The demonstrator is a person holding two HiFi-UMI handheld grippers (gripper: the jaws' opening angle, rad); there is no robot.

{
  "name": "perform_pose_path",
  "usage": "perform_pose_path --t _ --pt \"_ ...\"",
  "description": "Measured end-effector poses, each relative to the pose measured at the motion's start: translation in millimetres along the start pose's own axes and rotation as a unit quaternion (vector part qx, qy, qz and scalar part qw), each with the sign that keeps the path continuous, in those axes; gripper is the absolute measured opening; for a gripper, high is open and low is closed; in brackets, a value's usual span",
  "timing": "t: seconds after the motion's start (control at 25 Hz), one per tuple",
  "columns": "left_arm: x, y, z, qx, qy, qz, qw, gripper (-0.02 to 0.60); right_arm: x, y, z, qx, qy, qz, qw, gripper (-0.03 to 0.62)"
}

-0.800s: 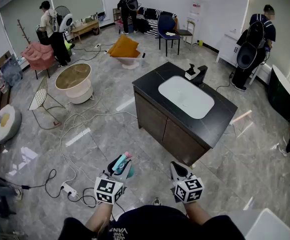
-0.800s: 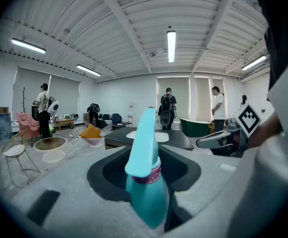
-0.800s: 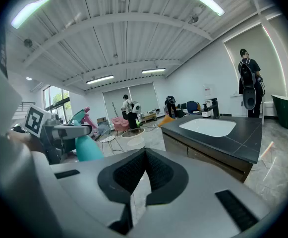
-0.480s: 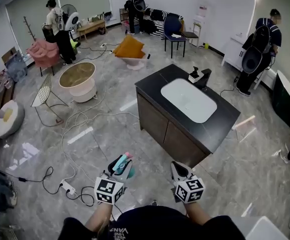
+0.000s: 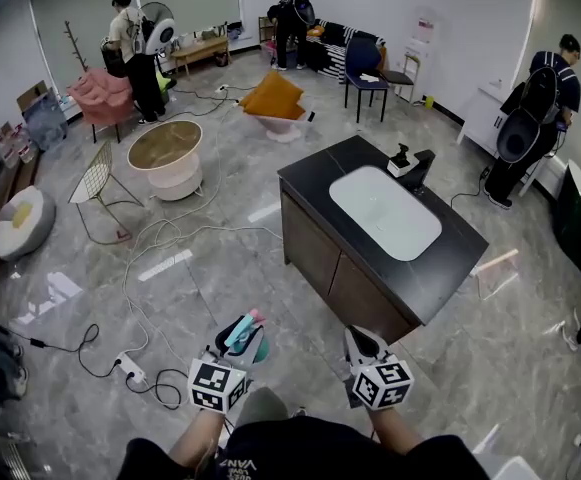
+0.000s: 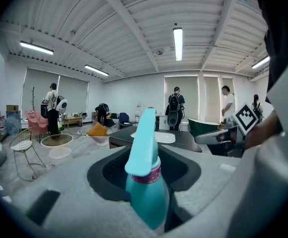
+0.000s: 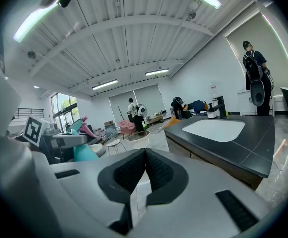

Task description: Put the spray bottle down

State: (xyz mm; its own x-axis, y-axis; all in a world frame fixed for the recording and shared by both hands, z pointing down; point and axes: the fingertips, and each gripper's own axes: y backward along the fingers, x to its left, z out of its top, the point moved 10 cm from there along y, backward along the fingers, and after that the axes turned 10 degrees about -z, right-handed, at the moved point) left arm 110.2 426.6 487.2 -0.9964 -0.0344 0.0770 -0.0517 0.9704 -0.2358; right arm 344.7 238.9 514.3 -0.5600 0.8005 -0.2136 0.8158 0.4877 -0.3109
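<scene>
A teal spray bottle (image 5: 242, 336) with a pink collar and trigger sits upright in my left gripper (image 5: 247, 328), whose pads are shut on its body. In the left gripper view the bottle (image 6: 146, 182) fills the space between the jaws, nozzle pointing ahead. My right gripper (image 5: 356, 337) hangs beside it at the same height, shut with nothing in it; its pads (image 7: 144, 168) meet at the tips. From the right gripper view the bottle (image 7: 84, 152) shows at the left. Ahead stands a black counter (image 5: 440, 278) with a white sink (image 5: 385, 212).
A black faucet (image 5: 417, 171) and a soap dispenser (image 5: 402, 158) stand at the counter's far edge. Cables and a power strip (image 5: 130, 373) lie on the floor at the left. A round white table (image 5: 165, 158), a wire chair (image 5: 95, 183) and several people are farther off.
The head view has drifted forward, so the counter sits a little nearer. Both grippers keep their places, and the left one keeps the bottle.
</scene>
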Motion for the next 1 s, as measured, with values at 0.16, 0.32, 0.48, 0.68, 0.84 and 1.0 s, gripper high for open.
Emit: perform_pose_path --t 0.16,0.32,0.48,0.68,0.84,1.0 --pt "11.3 -7.6 -0.1 0.001 0.001 0.004 1.0000 0.169 -4.8 -15.8 2.3 0.001 -0.001 -0.003 1.000 -0.002" --pt "29.9 -23.8 1.1 0.004 0.003 0.000 1.0000 0.169 -6.5 -36.7 7.3 0.000 -0.005 -0.007 1.000 -0.002" --pt "56.6 -44.2 9.7 0.005 0.000 -0.016 0.9999 0.169 -3.8 -61.2 16.1 0.002 -0.010 -0.018 1.000 -0.002" --pt "102.0 -68.6 26.6 0.004 -0.006 -0.035 0.9994 0.169 4.5 -99.8 32.7 0.001 -0.016 -0.035 0.999 -0.002" --pt "142.4 -86.9 38.8 0.007 -0.007 -0.046 0.9989 0.169 12.3 -135.3 48.2 -0.002 -0.023 -0.047 0.999 -0.002" --pt "183.0 -102.0 45.5 0.006 -0.010 -0.056 0.9984 0.169 23.5 -170.4 59.3 -0.009 -0.027 -0.058 0.998 -0.002"
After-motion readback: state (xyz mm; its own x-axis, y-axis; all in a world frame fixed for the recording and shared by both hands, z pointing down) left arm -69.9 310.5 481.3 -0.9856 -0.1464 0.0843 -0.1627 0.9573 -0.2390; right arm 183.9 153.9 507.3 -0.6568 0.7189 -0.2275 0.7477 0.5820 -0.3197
